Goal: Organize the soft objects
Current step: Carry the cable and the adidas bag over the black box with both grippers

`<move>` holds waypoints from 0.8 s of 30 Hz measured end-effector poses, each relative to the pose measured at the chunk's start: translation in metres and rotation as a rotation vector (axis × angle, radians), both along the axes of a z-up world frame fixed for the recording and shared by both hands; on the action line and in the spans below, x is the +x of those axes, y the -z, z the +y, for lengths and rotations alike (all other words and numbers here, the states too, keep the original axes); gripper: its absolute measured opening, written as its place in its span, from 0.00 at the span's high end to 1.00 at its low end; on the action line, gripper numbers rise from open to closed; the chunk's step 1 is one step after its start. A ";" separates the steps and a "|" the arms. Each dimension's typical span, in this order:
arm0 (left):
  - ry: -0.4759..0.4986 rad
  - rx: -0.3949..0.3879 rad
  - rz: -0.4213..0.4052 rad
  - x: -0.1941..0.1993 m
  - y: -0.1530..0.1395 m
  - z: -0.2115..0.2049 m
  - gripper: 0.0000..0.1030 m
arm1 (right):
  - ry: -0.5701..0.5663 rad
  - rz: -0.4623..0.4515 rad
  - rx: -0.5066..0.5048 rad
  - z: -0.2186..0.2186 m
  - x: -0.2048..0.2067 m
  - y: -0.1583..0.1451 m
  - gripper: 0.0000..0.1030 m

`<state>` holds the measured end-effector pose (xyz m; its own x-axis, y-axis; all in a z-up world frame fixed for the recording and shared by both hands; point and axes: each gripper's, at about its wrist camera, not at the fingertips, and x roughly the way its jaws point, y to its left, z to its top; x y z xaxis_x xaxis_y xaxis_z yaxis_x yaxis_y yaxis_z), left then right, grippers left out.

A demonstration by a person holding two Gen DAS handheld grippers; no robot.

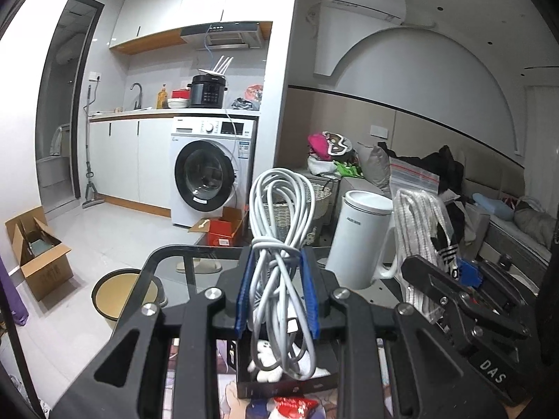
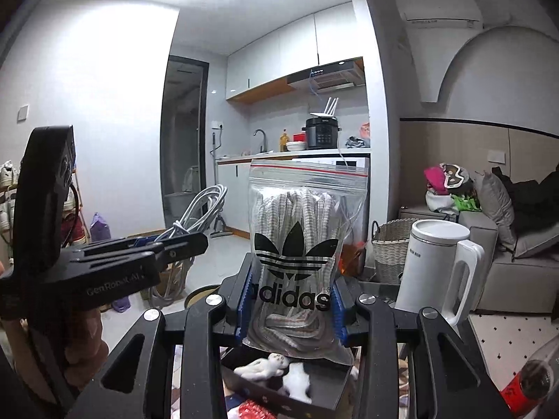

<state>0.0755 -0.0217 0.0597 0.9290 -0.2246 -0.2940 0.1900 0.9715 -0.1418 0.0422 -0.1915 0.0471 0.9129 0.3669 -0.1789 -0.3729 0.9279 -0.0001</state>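
Both grippers are black, slotted frames with silver screws and blue ribbed pads (image 1: 244,300); white lettering, perhaps "GenRobot".

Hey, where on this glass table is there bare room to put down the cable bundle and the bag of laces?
Bare glass table lies left of the white kettle, toward the near-left corner. It is crowded just below the grippers, where a dark tray already holds white soft items.

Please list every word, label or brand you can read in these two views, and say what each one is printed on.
"adidas", under a black trefoil: clear zip bag of white laces, clamped in the right gripper.
"GenRobot.AI": black body of the left gripper, which grips the coiled white cable.
"DAS": black right gripper body.
Too small or blurred: white kettle label, washing machine panel and stickers.
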 end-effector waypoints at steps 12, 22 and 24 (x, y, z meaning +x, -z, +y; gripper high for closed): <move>-0.052 -0.072 0.028 0.049 0.010 -0.003 0.76 | 0.066 0.026 0.030 0.005 0.039 0.006 0.64; -0.066 -0.095 0.091 0.074 0.025 -0.005 0.76 | 0.089 0.077 0.045 0.000 0.069 0.012 0.64; -0.067 -0.086 0.098 0.077 0.025 -0.006 0.76 | 0.090 0.078 0.042 0.001 0.070 0.012 0.64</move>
<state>0.1524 -0.0273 0.0345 0.9105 -0.1909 -0.3669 0.1058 0.9651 -0.2397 0.1117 -0.1908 0.0355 0.9266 0.2923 -0.2366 -0.2850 0.9563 0.0651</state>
